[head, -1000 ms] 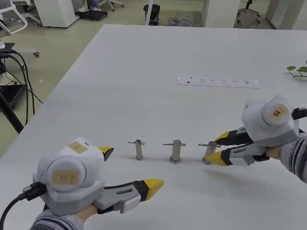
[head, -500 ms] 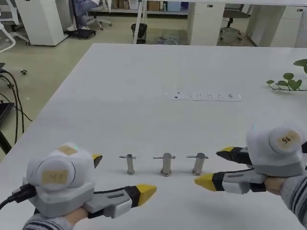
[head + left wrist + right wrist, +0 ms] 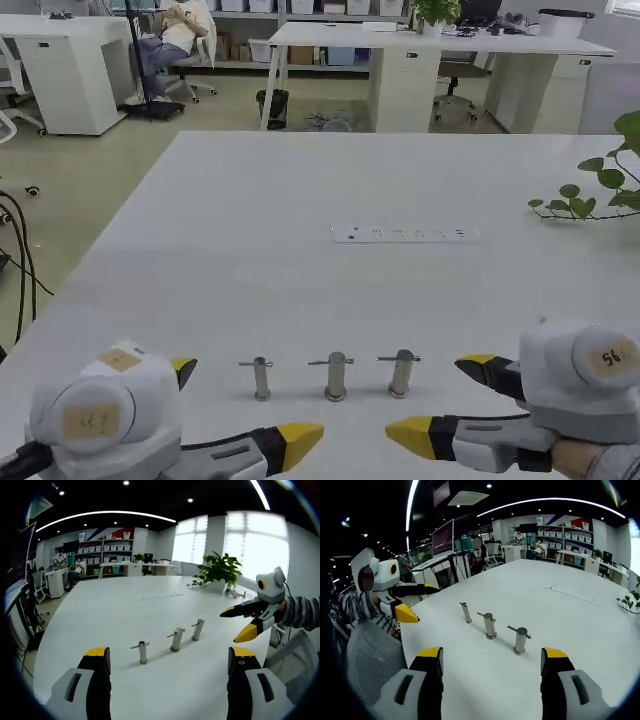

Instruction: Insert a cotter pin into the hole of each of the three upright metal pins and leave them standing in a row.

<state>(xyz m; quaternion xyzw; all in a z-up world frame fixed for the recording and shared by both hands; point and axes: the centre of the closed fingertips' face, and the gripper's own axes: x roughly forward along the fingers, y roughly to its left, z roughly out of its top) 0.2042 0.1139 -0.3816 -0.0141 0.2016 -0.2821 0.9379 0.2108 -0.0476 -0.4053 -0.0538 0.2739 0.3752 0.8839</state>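
Three upright metal pins stand in a row on the white table [image 3: 320,190]: the left pin [image 3: 261,378], the middle pin [image 3: 336,375] and the right pin [image 3: 402,372]. Each has a thin cotter pin through its top. The same row appears in the left gripper view [image 3: 143,651] [image 3: 176,639] [image 3: 197,629] and in the right gripper view [image 3: 466,612] [image 3: 490,625] [image 3: 520,639]. My left gripper [image 3: 245,405] is open, in front of and left of the row. My right gripper [image 3: 445,400] is open too, just right of the right pin, holding nothing.
A white power strip [image 3: 405,235] lies flat further back on the table. A trailing plant [image 3: 590,190] reaches in at the right edge. Desks, chairs and a seated person [image 3: 175,35] are beyond the table's far edge.
My right gripper has let go of the right pin and drawn back to the right, jaws apart. The head camera has tilted up, so the row sits lower in view.
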